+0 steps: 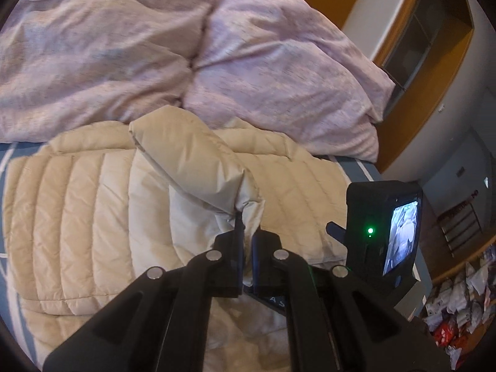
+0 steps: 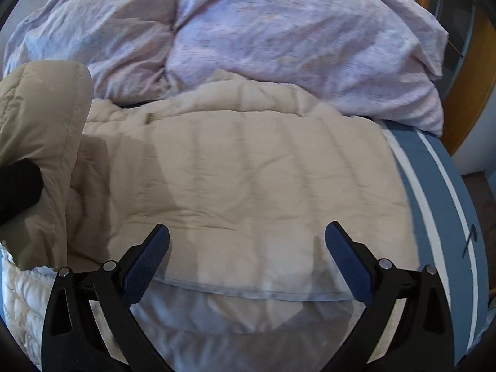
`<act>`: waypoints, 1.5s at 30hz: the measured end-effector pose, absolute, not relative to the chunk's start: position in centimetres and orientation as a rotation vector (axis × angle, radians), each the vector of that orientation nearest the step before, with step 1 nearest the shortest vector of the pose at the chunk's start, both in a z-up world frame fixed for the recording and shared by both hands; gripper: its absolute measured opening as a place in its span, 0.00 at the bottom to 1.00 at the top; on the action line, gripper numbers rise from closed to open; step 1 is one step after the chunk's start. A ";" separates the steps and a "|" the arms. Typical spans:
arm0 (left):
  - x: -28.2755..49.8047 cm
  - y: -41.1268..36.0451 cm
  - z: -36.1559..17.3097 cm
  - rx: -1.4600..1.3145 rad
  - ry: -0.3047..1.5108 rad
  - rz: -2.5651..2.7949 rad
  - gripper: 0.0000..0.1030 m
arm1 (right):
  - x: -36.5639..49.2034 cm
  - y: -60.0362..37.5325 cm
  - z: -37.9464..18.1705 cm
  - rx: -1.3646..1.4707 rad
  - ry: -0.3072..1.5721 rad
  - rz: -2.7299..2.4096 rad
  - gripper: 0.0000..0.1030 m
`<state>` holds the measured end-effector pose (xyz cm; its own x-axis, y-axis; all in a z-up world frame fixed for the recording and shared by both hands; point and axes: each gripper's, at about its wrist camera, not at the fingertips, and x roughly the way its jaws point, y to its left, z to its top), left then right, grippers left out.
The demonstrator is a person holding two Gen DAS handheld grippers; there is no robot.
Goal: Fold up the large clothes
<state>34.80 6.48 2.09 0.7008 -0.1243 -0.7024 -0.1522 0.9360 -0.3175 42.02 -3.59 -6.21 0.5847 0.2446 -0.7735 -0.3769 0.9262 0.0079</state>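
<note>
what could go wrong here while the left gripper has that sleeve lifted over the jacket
The left gripper pinches only the cuff end of the beige sleeve, so the slick fabric could slip out. The right gripper hangs open above the puffer jacket, pinning nothing, so the body may drag or bunch toward the lilac duvet.

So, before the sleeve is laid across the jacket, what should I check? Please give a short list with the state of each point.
1. Left claw shut on sleeve: ok.
2. Sleeve lifted off the jacket: ok.
3. Right claw open and holding nothing: ok.
4. Jacket body lies flat on the bed: ok on the right side; the left side is hidden by the sleeve, cannot tell.
5. Duvet off the jacket: cannot tell, it touches the far edge.
</note>
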 end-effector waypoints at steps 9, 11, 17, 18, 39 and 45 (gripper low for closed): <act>36.6 3.9 0.4 -0.382 0.848 -0.057 0.19 | 42.9 -8.5 -6.5 -0.174 0.842 0.249 0.99; 36.1 4.1 0.8 -0.380 0.835 -0.055 0.37 | 43.4 -9.4 -6.4 -0.167 0.837 0.238 0.99; 33.5 7.2 2.4 -0.338 0.787 0.038 0.58 | 42.5 -9.8 -4.3 -0.121 0.798 0.274 0.93; 33.2 7.8 2.4 -0.334 0.787 0.056 0.58 | 42.3 -9.7 -3.9 -0.112 0.793 0.291 0.90; 28.9 19.2 -3.5 -0.172 0.894 0.467 0.61 | 42.4 -1.1 -6.7 -0.094 0.911 0.605 0.27; 29.3 19.8 -5.3 -0.161 0.921 0.489 0.62 | 42.9 -2.0 -7.4 -0.085 0.928 0.570 0.26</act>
